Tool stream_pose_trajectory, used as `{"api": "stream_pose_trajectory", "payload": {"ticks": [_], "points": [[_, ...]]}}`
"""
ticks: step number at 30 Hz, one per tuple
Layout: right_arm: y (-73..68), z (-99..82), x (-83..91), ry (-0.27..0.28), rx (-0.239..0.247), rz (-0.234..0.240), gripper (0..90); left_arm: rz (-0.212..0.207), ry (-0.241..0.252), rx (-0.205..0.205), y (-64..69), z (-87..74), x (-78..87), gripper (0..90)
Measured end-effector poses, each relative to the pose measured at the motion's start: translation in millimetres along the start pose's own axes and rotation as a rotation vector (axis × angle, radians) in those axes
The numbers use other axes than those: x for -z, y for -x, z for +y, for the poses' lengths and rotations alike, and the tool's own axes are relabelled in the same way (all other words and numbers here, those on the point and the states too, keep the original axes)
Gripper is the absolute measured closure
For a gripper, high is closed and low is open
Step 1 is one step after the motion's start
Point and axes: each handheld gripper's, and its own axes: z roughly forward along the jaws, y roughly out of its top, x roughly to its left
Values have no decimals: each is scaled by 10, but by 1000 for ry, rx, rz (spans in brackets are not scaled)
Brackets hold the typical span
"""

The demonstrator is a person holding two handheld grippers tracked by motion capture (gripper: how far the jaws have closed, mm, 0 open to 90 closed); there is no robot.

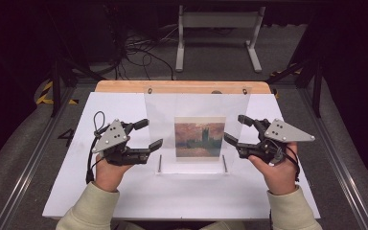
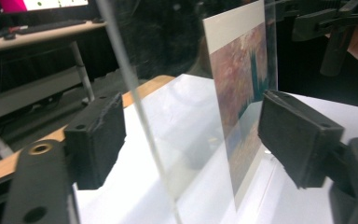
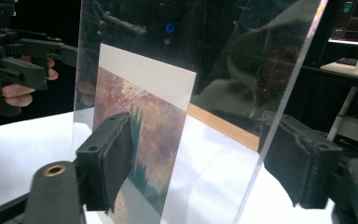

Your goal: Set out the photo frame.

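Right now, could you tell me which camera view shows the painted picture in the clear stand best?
The high view: the picture faces that camera squarely, whole and unobstructed. The left gripper view and the right gripper view catch it at a steep slant, partly behind a jaw.

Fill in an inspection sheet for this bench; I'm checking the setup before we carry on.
Surface: white board on a wooden table.
Job's things: clear acrylic frame standing upright, painting print inside.
Clutter: nothing seen.
Grippers: left gripper and right gripper open, jaws straddling the frame's side edges, pads apart from it.
Cables: one trails from each gripper; loose cables on the floor behind.
Surroundings: grey stand, dark room.
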Motion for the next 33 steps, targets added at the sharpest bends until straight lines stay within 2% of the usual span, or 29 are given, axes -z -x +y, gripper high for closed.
{"api": "stream_pose_trajectory", "payload": {"ticks": [3,8,13,18,20,23,24,26,28,33], "points": [[3,11,44,-15,12,-4,239,9,-19,7,-16,-5,95,199],[36,9,174,-40,5,-1,224,28,-57,24,-27,-50,266,171],[87,-84,315,-73,-10,-18,209,59,-86,41,-52,-176,405,147],[173,-350,469,-133,-40,-57,206,101,-136,75,-127,-430,514,138],[208,-471,534,-161,-56,-79,205,128,-158,87,-161,-589,561,135],[254,-654,620,-178,-86,-102,203,143,-169,116,-225,-781,628,130],[254,-654,620,-178,-86,-102,203,143,-169,116,-225,-781,628,126],[303,-866,686,-202,-109,-128,203,151,-172,127,-254,-940,675,125],[318,-953,700,-208,-120,-132,203,152,-176,136,-270,-1040,691,123],[335,-1122,686,-234,-118,-139,202,155,-180,147,-302,-1131,687,121]]}}
